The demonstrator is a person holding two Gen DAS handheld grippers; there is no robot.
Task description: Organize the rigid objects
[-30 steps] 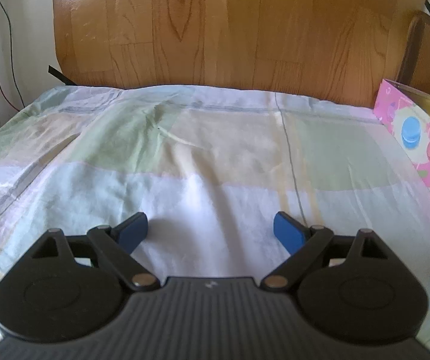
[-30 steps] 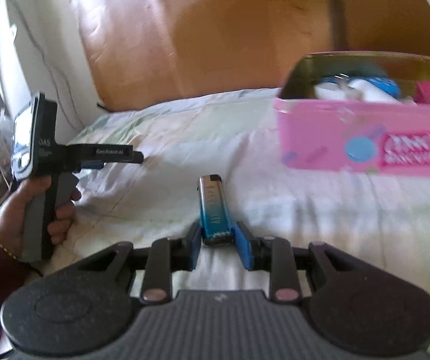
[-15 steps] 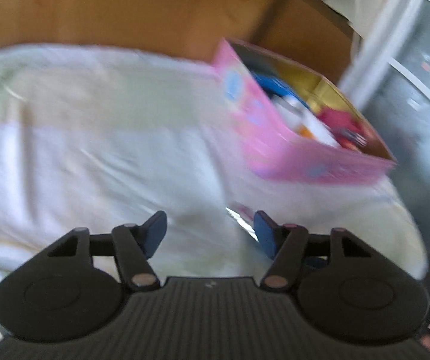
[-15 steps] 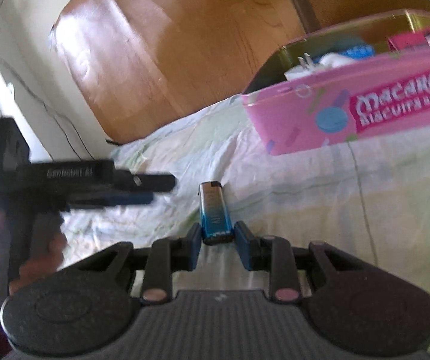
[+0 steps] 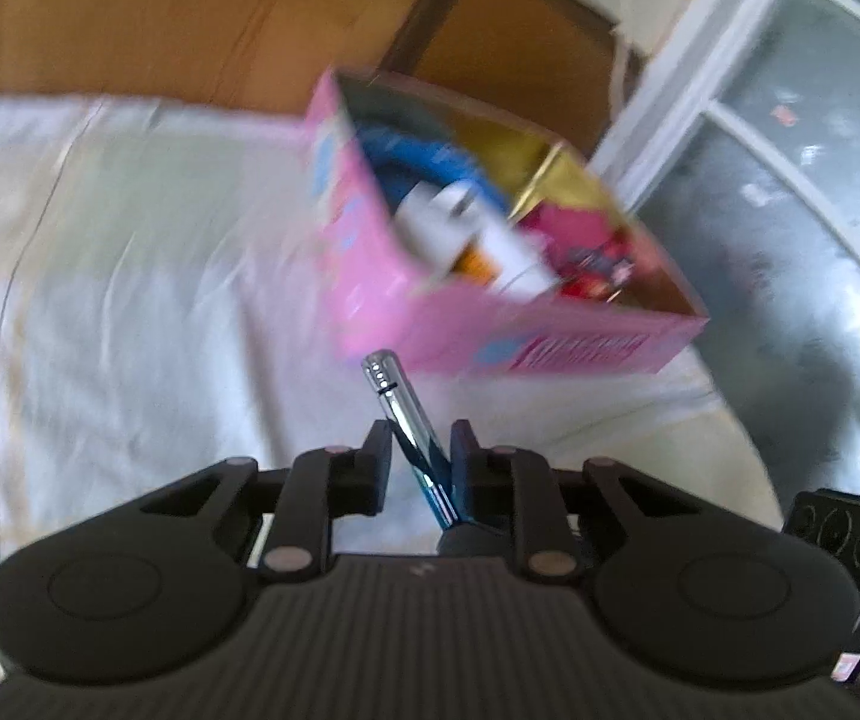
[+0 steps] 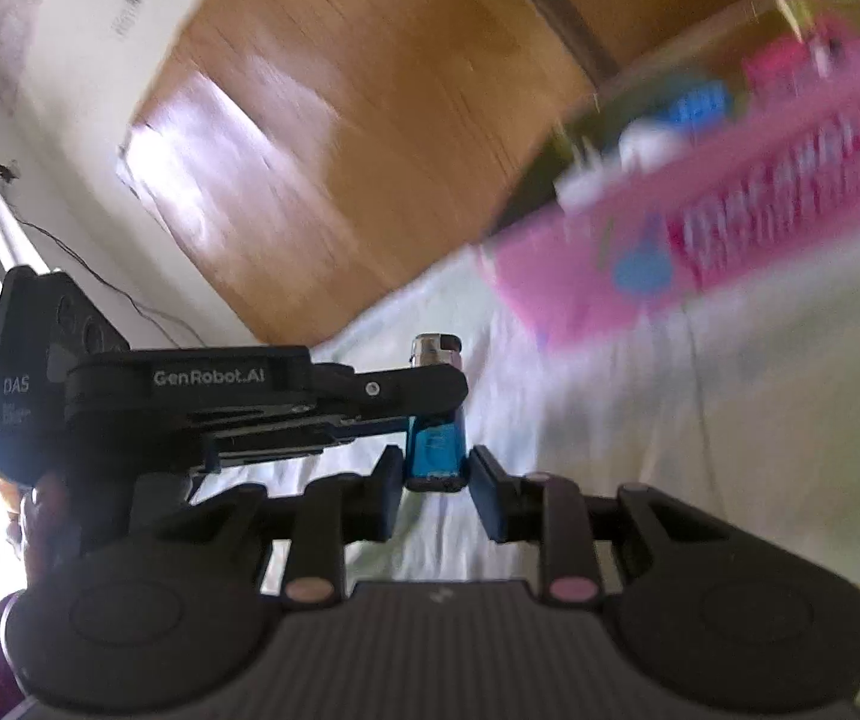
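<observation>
Home bedroom, probably: pale patchwork bedsheet (image 5: 130, 300), wooden headboard (image 5: 160, 18), pink tin (image 5: 382, 276) holding blurred household oddments.

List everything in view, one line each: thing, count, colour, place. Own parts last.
lighter: one, blue with a silver top, between the fingers of both tools
box: one, pink, open, on the bed beyond the lighter
things in box: blurred, blue, white and red, count unclear
sheet: one, pale patchwork, covering the bed
headboard: one, brown wood, behind the bed
left tool: black, around the lighter
right tool: black, gripping the lighter's base
</observation>
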